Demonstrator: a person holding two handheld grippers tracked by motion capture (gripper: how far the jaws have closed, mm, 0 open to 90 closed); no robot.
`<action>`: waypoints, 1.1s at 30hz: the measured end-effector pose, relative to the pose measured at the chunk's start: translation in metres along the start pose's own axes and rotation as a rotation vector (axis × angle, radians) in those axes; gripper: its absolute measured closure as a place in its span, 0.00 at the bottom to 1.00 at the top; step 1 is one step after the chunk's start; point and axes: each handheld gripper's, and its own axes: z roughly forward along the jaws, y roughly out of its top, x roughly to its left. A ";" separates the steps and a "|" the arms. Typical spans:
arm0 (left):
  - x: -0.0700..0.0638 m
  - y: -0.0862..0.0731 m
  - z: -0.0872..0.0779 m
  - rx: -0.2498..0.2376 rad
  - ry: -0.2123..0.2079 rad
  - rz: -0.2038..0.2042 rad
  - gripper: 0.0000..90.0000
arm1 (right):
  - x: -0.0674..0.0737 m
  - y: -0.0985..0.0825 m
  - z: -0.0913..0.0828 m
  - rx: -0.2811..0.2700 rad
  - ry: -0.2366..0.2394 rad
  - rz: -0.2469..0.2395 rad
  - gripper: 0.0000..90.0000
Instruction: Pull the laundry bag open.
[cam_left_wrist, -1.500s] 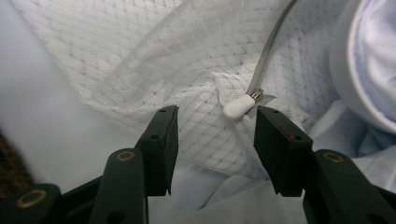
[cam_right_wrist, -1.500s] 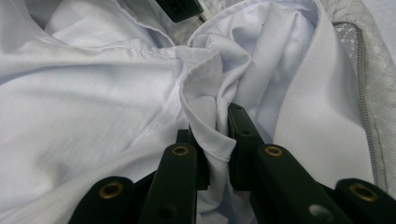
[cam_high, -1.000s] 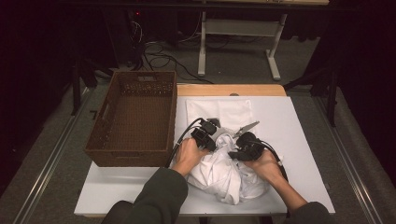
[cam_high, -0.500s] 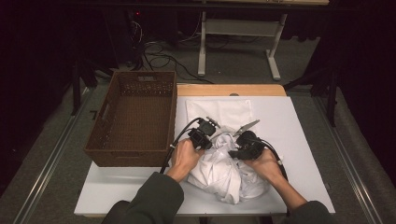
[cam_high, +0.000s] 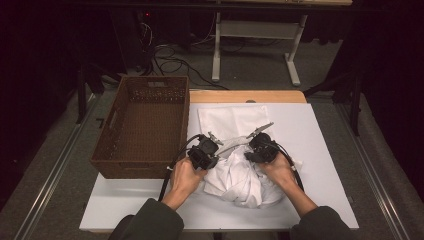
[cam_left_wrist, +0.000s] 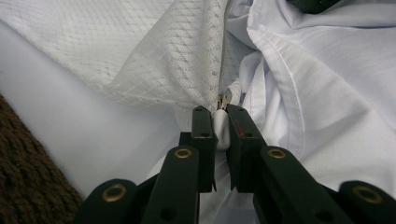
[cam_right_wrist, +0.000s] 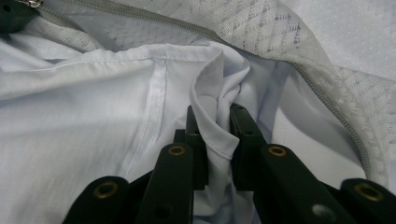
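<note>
Near the table's (cam_high: 320, 150) front edge, at its middle, lies a crumpled white shirt (cam_high: 240, 180) beside a mesh bag (cam_left_wrist: 154, 60). The left gripper (cam_left_wrist: 219, 119) has its fingers clenched on the bag's zipper edge; the right gripper's (cam_right_wrist: 211, 121) fingers, just loosening, pinch a shirt fold. A basket (cam_high: 142, 125) sits at the left edge.

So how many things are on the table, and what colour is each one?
Brown: 1, the wicker basket.
White: 2, the mesh zip bag and the crumpled shirt.
Black: 2, the left gripper and the right gripper, each pinching cloth.
Total: 5.
</note>
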 end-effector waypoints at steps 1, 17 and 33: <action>0.001 -0.001 0.000 -0.009 -0.008 -0.008 0.91 | 0.002 0.000 -0.002 -0.005 -0.005 -0.001 0.83; 0.003 -0.011 -0.012 -0.111 -0.036 -0.020 0.91 | 0.019 0.017 0.005 0.011 -0.064 -0.112 0.97; 0.007 -0.013 -0.012 -0.115 -0.055 -0.037 0.91 | 0.022 0.012 -0.024 -0.110 -0.036 -0.074 0.66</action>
